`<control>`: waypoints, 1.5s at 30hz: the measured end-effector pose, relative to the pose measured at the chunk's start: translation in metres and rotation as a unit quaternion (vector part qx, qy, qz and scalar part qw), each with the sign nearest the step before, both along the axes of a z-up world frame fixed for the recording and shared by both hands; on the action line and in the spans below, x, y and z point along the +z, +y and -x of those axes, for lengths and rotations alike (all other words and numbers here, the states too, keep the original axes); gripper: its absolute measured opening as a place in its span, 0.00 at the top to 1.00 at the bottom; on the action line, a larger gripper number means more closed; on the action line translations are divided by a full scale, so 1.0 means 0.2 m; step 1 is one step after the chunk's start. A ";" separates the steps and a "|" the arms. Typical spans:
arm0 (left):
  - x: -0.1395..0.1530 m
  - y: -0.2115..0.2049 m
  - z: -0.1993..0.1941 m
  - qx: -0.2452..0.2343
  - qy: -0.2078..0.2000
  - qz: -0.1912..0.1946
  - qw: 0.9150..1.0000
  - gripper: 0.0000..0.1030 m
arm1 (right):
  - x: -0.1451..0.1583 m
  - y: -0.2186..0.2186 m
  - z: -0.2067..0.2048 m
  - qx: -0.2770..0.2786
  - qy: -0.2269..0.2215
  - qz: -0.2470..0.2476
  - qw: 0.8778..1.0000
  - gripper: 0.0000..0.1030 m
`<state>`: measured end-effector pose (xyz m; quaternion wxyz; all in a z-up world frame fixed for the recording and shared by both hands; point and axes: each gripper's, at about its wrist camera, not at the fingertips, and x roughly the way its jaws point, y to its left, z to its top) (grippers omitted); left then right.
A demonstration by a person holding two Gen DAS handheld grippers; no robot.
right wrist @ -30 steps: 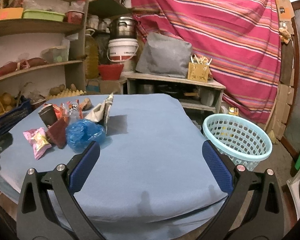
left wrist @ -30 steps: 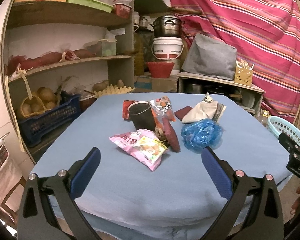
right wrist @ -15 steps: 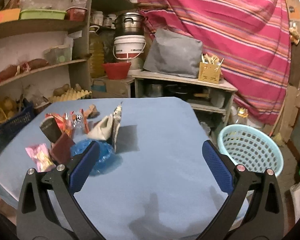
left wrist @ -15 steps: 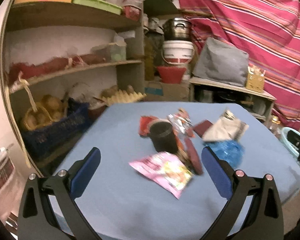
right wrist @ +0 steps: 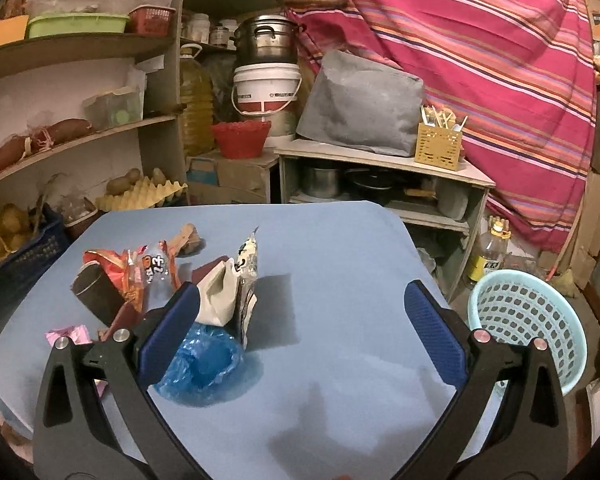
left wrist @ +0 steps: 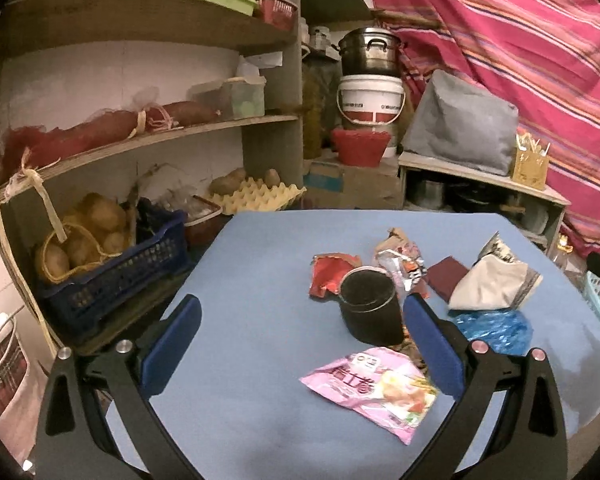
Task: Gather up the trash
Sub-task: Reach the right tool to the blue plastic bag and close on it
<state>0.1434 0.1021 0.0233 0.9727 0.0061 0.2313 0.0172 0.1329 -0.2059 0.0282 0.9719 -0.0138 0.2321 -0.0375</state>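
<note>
Left gripper point(left wrist: 300, 332): jaws spread wide, nothing between them. Over the last second its view has swung left and closer; the litter that sat centred between the fingers now lies toward the right finger.
Right gripper point(right wrist: 300, 324): jaws spread wide, holding nothing. It has advanced over the table; the litter looms larger and its left finger now overlaps the blue bag.
Table point(left wrist: 268, 248): blue cloth cover, bearing all the trash in one loose cluster.
Dark cup point(left wrist: 371, 309): upright, open mouth up, just beside the left gripper's right finger.
Pink snack packet point(left wrist: 374, 390): flat on the cloth, nearest the left gripper, in front of the cup.
Blue plastic bag point(right wrist: 204, 364): crumpled, at the near edge of the cluster, directly ahead of the right gripper.
White pouch point(right wrist: 220, 294): standing up, touching the blue bag from behind.
Orange and red wrappers point(right wrist: 140, 272): crumpled behind the cup; a dark red flat piece point(left wrist: 446, 278) lies near them.
Light blue basket point(right wrist: 528, 328): on the floor off the table's right side, well apart from the litter; looks empty as far as its inside shows.
Task state: nothing collected yet; every item lies on the table.
Meaning of the change: both tools have closed in, so a first pickup seems near. Likely the right takes the blue bag, the left the cup or pink packet.
Risk: thin film may slip or drag neighbours.
</note>
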 end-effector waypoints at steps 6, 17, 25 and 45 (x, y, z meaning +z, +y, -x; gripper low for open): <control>-0.06 0.04 -0.07 0.001 0.023 0.005 1.000 0.04 | -0.11 -0.01 -0.06 -0.005 0.019 -0.004 1.000 0.04; -0.12 0.10 -0.07 0.033 0.025 0.010 0.999 0.04 | -0.19 -0.02 -0.06 -0.020 0.029 0.011 0.999 0.04; -0.13 0.22 -0.06 0.029 0.057 0.019 0.998 0.04 | -0.18 -0.03 -0.04 -0.013 0.028 -0.011 0.999 0.04; -0.23 0.14 -0.12 0.012 0.080 0.020 0.997 0.04 | -0.34 0.26 -0.13 0.062 0.078 0.008 0.995 0.04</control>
